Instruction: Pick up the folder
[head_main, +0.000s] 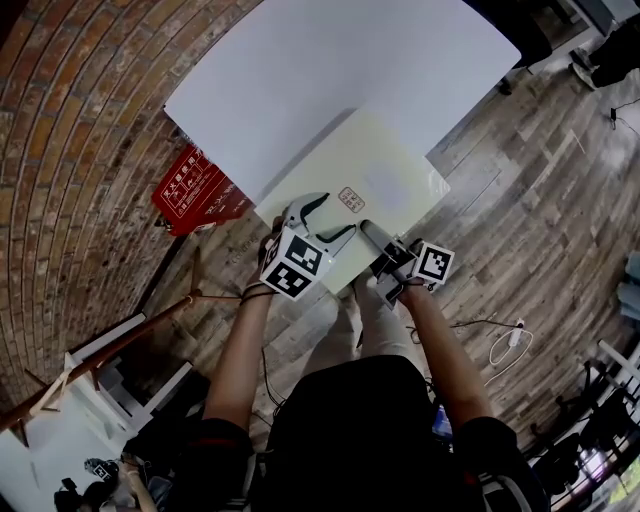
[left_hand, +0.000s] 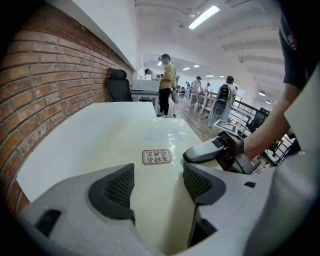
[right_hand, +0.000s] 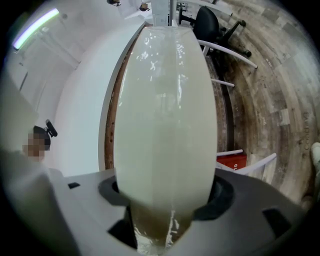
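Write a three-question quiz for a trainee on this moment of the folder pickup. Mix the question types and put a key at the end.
1. Multiple choice: which gripper is shut on the folder?
A. the left gripper
B. the right gripper
C. both
D. neither

2. True or false: the jaws of the left gripper stand apart, with the folder's pale surface showing between them.

3. Fill in: the small red-bordered label lies on the ____.

Key
1. B. In the right gripper view the folder's edge runs in between the jaws.
2. True.
3. folder
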